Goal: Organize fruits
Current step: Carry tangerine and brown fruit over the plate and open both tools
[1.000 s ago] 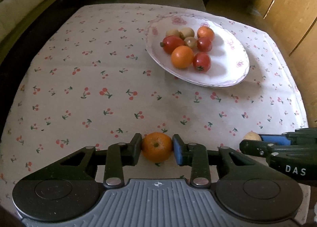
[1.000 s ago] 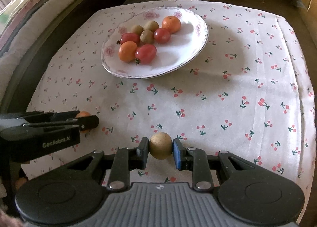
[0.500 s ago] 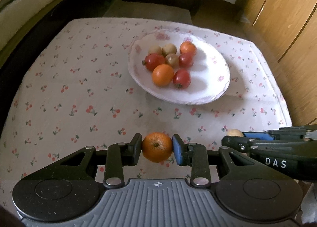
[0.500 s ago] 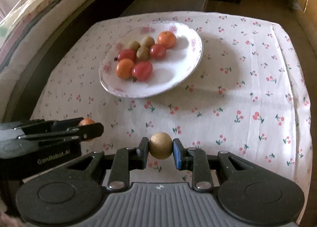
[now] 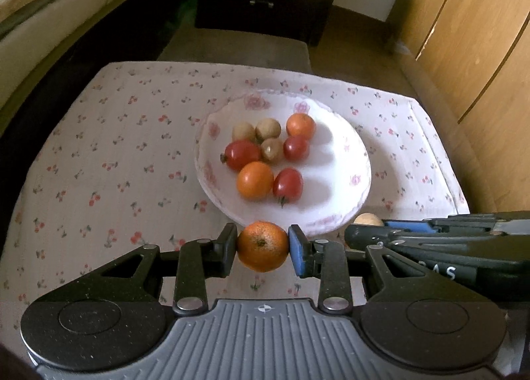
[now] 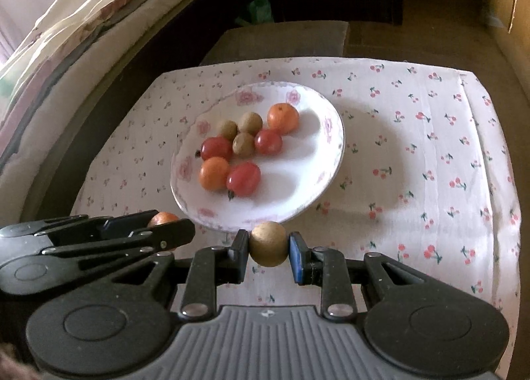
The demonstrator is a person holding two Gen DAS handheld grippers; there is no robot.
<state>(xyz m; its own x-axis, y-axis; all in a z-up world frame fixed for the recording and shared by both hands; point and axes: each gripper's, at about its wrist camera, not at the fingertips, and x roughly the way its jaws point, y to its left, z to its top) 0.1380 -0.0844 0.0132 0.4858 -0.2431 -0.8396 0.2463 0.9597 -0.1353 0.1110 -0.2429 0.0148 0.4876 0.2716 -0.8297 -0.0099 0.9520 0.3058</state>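
Left gripper (image 5: 263, 246) pinching orange (image 5: 263, 246); right gripper (image 6: 268, 248) pinching brown round fruit (image 6: 268, 248). Both held above the cloth, at near rim of plate (image 6: 326, 161). From opposite views, each fruit mostly hidden behind neighbouring jaws.

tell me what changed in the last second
Both tools rose and carried their fruit toward the plate: the left tool with the orange, the right tool with the brown fruit. Both grips stayed shut; the eight fruits on the plate did not move.
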